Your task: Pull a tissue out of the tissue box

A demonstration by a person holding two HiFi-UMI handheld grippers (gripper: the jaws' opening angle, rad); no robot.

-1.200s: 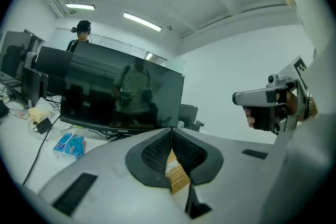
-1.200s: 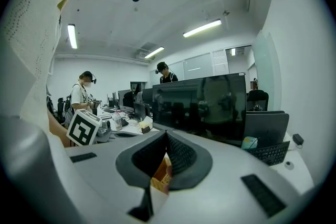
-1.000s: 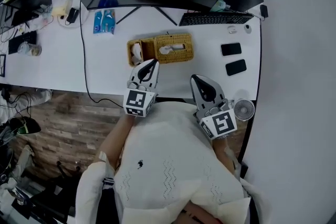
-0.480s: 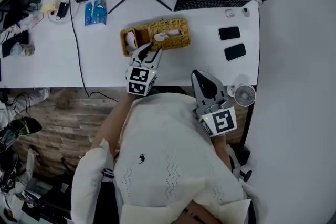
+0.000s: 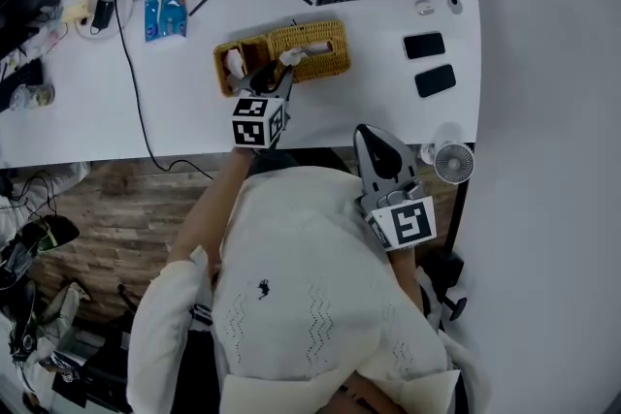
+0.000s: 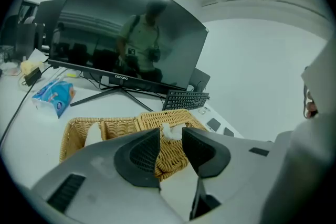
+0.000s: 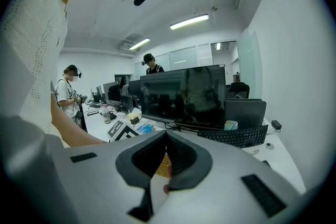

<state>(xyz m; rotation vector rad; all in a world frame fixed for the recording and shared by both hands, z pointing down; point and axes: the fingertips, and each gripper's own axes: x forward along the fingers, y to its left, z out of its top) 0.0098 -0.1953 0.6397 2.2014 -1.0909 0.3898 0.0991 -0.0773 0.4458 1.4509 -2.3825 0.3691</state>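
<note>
Tissue box sits on the desk, its tissue poking up for grabbing. The left hand-held gripper, jaws apart, lines up beside the box; the right hand-held gripper, closed and empty, hangs well back.

The tissue box was a long, low box of yellow-brown woven wicker. It lay flat on the white desk, its long side roughly parallel to the desk's near edge. At its left end the same wickerwork continued into open compartments. There was a long slot in the top of the box, and a white tissue stood up from this slot, crumpled and loose. Only a small tuft of it showed above the lid.
</note>
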